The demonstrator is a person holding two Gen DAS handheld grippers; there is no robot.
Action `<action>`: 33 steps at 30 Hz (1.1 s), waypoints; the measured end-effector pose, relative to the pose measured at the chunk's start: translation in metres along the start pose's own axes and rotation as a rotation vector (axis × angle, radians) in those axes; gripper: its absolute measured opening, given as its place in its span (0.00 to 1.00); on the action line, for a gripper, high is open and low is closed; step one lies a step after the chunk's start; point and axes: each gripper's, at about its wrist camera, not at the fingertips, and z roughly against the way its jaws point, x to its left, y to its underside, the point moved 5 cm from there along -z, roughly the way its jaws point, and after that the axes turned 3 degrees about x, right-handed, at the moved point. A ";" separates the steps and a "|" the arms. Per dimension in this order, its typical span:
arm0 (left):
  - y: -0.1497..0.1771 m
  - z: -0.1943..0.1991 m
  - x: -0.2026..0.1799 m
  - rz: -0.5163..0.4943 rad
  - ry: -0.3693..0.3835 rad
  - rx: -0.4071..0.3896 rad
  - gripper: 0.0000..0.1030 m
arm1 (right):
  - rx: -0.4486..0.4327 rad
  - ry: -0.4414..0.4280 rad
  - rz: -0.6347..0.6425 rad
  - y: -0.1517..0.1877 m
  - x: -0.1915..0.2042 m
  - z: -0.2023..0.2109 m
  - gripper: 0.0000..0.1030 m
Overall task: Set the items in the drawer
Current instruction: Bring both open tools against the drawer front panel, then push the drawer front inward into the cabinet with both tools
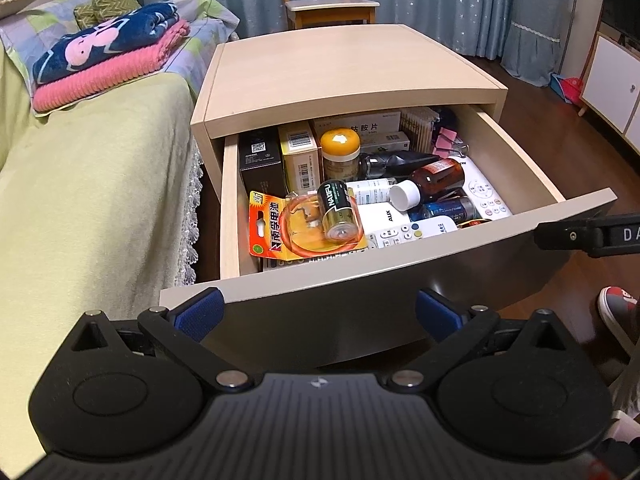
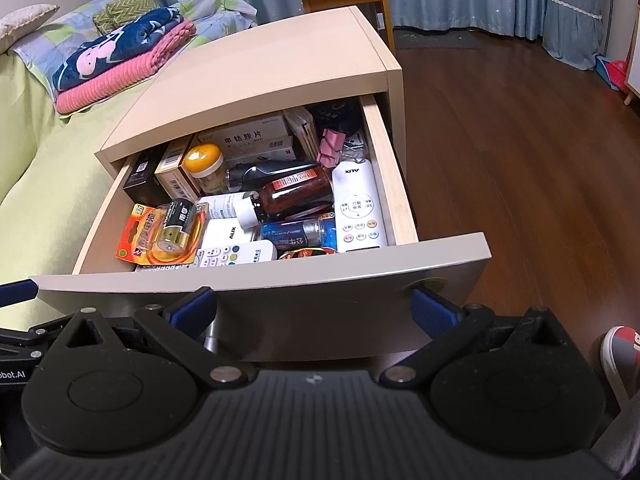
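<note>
Nightstand drawer (image 1: 400,256) pulled wide open, crammed full. Only the right wrist view shows the round knob (image 2: 425,285) on its front. Left gripper (image 1: 318,312) spread wide, empty; right gripper (image 2: 314,308) likewise, both before the drawer front. Inside: three white remotes, one amber bottle (image 1: 434,180), one big battery (image 1: 339,212) atop its orange blister card.

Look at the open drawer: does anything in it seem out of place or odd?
The battery blister pack at the drawer's front left looks torn open, one large battery lying loose on it. The brown bottle lies tipped on other items.
</note>
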 end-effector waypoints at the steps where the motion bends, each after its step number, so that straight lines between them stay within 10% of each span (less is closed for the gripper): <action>1: 0.000 0.000 0.000 0.000 -0.001 -0.001 0.99 | -0.002 -0.001 -0.001 0.000 0.000 0.000 0.99; 33: -0.006 -0.008 0.003 0.011 -0.060 -0.014 0.99 | -0.006 0.000 -0.005 0.000 0.002 -0.004 1.00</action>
